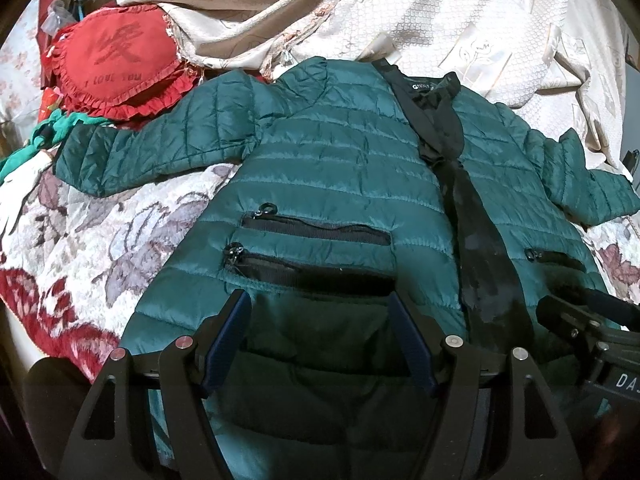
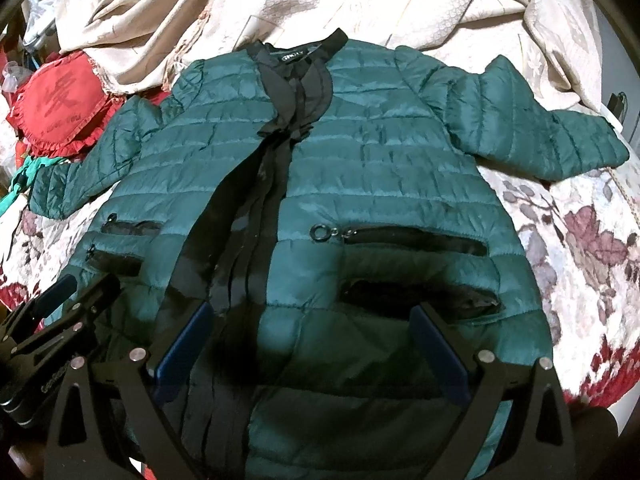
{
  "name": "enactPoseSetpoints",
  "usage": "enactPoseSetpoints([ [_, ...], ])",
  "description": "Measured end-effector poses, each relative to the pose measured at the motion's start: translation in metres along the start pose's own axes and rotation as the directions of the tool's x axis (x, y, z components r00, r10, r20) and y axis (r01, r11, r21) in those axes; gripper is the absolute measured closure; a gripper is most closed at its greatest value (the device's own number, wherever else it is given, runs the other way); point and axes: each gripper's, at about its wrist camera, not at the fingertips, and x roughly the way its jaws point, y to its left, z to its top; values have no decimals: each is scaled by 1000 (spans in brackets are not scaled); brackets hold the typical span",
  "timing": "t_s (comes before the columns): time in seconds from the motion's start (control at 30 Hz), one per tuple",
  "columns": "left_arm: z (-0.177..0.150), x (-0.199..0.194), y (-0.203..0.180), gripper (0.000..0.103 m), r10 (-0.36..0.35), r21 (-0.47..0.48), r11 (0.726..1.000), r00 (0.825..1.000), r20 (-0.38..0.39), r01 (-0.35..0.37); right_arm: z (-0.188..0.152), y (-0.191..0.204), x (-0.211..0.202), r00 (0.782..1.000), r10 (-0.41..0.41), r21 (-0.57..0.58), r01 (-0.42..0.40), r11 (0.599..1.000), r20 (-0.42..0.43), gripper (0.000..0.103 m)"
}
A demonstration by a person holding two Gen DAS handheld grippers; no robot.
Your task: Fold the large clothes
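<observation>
A dark green quilted jacket (image 1: 340,152) lies face up on the bed, sleeves spread out and collar far from me; in the right wrist view the jacket (image 2: 380,160) fills the middle. Its black front placket (image 1: 476,240) runs down the centre, with zipped pockets on both sides. My left gripper (image 1: 318,312) stands open over the jacket's lower left panel, just below a pocket zip (image 1: 316,232). Over the lower right panel, beside the placket (image 2: 256,216), my right gripper (image 2: 312,324) stands open too. Neither pair of pads pinches fabric. Each gripper shows at the edge of the other's view.
A floral bedspread (image 1: 120,240) lies under the jacket. Crumpled beige cloth (image 1: 360,12) is piled behind the collar. A red ruffled heart cushion (image 1: 116,64) and a teal cloth (image 1: 44,132) lie by the left sleeve. The bed's edge is near me.
</observation>
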Motion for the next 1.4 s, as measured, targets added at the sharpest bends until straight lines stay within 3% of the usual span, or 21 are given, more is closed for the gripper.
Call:
enactPoseSetpoints([
  [0.57,20,11,4,49,6,-6,1000,1000,0,-6,18,-1,13,1000,-13,-2,13,1000,2,2],
  [1.4,72,47,18,49,35,-16,999,999,-12,-35,76,18,44,1000,-2,-28,3,1000,25,2],
])
